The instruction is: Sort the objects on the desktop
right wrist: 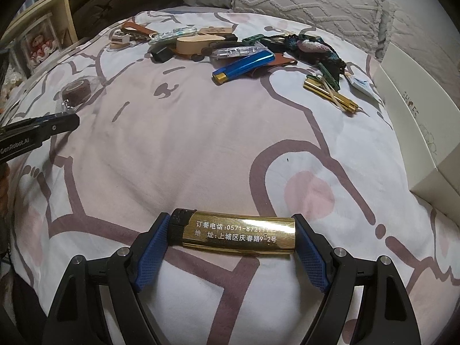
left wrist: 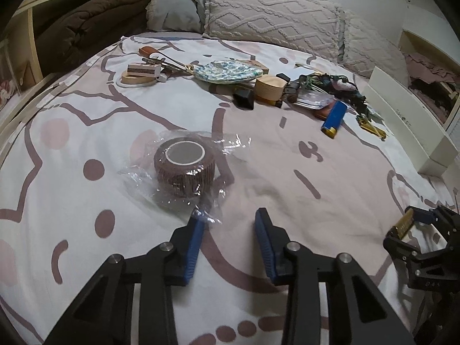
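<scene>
A brown bandage roll [left wrist: 184,169] in clear plastic wrap lies on the patterned bedsheet [left wrist: 287,172]. My left gripper [left wrist: 230,215] hovers just in front of it, jaws apart with nothing between the pads; the left fingertip [left wrist: 198,224] touches a loose corner of the wrap. From the right wrist, the left gripper [right wrist: 57,123] shows side-on beside the roll [right wrist: 76,90]. My right gripper [right wrist: 231,221] is shut on a gold lighter [right wrist: 238,233], gripped end to end just above the sheet. It also appears at the right edge of the left wrist view, right gripper [left wrist: 402,225].
A pile of small objects lies across the far part of the bed: a blue lighter [right wrist: 244,64], a gold tube [right wrist: 330,95], a wooden box [left wrist: 268,86], a patterned pouch [left wrist: 227,70]. A white shoe box [right wrist: 417,120] stands at the right; pillows [left wrist: 273,14] behind.
</scene>
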A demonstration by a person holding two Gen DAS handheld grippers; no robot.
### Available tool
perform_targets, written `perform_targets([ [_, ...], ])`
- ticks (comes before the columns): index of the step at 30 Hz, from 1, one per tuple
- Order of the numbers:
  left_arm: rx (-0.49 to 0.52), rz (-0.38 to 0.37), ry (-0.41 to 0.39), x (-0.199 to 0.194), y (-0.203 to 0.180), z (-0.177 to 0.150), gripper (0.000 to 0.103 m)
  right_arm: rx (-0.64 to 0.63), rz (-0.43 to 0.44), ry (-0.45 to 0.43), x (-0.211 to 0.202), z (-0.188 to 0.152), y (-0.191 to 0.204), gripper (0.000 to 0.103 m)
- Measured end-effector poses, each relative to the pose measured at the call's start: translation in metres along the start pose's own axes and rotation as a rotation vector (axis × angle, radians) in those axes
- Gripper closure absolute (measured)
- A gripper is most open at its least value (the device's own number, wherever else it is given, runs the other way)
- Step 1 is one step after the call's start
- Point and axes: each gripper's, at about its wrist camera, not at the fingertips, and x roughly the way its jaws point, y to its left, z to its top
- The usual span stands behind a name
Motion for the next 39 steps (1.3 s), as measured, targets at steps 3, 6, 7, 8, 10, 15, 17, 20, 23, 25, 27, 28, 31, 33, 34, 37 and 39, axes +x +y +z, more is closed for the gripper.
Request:
perform_targets([
  [3, 0.006, -0.007, 0.0, -0.004, -0.003, -0.003, 0.071, 0.001, 0.0, 0.001, 0.0, 0.0, 0.0, 0.02],
  [6, 0.014, -0.014, -0.002, -0.008, -0.007, -0.005, 0.071, 0.001, 0.0, 0.0, 0.0, 0.0, 0.0, 0.02],
  [7, 0.016, -0.015, -0.002, -0.008, -0.008, -0.005, 0.071, 0.001, 0.001, 0.0, 0.0, 0.0, 0.0, 0.02],
  [8, 0.018, -0.017, -0.002, -0.008, -0.009, -0.005, 0.071, 0.001, 0.001, 0.0, 0.0, 0.0, 0.0, 0.02],
  [10, 0.021, -0.021, -0.001, -0.01, -0.012, -0.006, 0.071, 0.002, 0.003, -0.001, 0.0, 0.0, 0.0, 0.02],
  [15, 0.03, -0.031, 0.005, -0.013, -0.021, -0.007, 0.071, 0.005, 0.009, -0.006, 0.0, -0.002, -0.001, 0.02],
  [17, 0.041, -0.029, 0.007, -0.015, -0.026, -0.007, 0.071, 0.006, 0.013, -0.008, 0.0, -0.002, -0.002, 0.02],
  [20, 0.05, -0.032, 0.005, -0.018, -0.032, -0.007, 0.071, 0.009, 0.014, -0.013, 0.0, -0.003, -0.003, 0.02],
  [23, 0.052, -0.036, -0.001, -0.023, -0.036, -0.005, 0.071, 0.011, 0.016, -0.018, 0.0, -0.004, -0.003, 0.02],
  [25, 0.049, -0.035, -0.008, -0.027, -0.037, -0.003, 0.071, 0.012, 0.016, -0.022, 0.0, -0.004, -0.003, 0.02],
  [27, 0.045, -0.032, -0.014, -0.029, -0.037, -0.002, 0.071, 0.008, 0.016, -0.022, -0.001, -0.003, -0.003, 0.02],
  [28, 0.042, -0.03, -0.018, -0.029, -0.037, -0.001, 0.071, 0.003, 0.017, -0.022, -0.001, -0.003, -0.003, 0.02],
  [31, 0.033, -0.028, -0.023, -0.029, -0.036, -0.001, 0.071, -0.03, 0.013, -0.017, -0.001, -0.001, -0.002, 0.02],
  [33, 0.027, -0.025, -0.021, -0.029, -0.035, -0.001, 0.071, -0.068, 0.002, -0.02, -0.003, 0.0, 0.001, 0.02],
  [34, 0.023, -0.024, -0.019, -0.028, -0.035, -0.001, 0.071, -0.083, -0.002, -0.022, -0.003, 0.0, 0.002, 0.02],
  [37, 0.018, -0.017, -0.013, -0.027, -0.035, -0.003, 0.07, -0.105, -0.003, -0.024, -0.004, 0.001, 0.002, 0.02],
  [39, 0.017, -0.009, -0.014, -0.027, -0.035, -0.003, 0.056, -0.101, 0.002, -0.022, -0.003, 0.001, 0.0, 0.02],
])
